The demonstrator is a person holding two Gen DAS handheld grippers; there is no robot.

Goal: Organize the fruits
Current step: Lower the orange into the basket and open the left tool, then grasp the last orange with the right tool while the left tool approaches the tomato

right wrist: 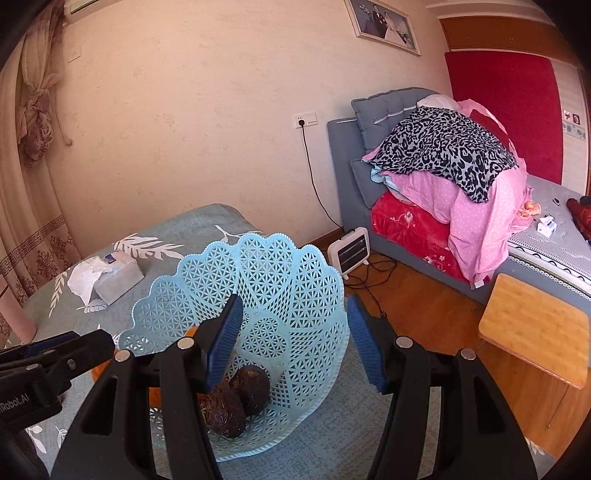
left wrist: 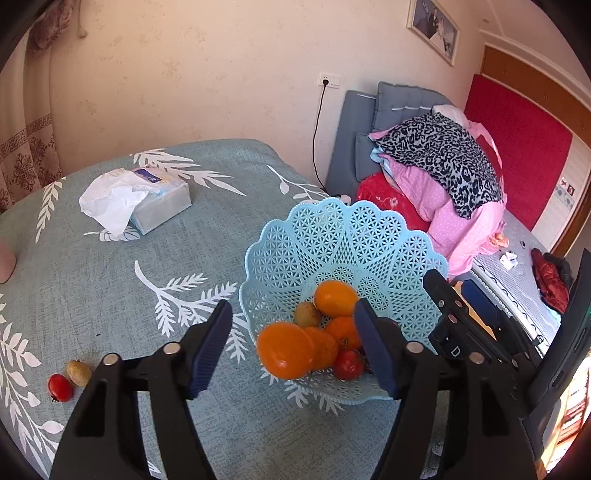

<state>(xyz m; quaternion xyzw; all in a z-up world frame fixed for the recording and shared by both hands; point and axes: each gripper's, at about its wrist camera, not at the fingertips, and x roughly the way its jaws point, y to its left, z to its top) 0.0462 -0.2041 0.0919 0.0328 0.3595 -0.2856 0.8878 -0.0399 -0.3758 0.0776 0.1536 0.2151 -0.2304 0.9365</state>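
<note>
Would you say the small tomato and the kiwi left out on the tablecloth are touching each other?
Apart. The left wrist view shows a thin strip of tablecloth between the tomato and the kiwi.

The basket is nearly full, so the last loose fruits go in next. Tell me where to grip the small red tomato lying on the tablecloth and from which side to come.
Grip the red tomato across its round middle, coming from above. The kiwi sits close against its right, so set the fingers front and back, clear of that side.

Peach walls (right wrist: 207, 122) carry a framed photo (right wrist: 384, 24); a grey bed (right wrist: 345, 155) piled with pink bedding (right wrist: 469, 218) stands on wooden floor (right wrist: 417, 314), near a small heater (right wrist: 351, 251).
</note>
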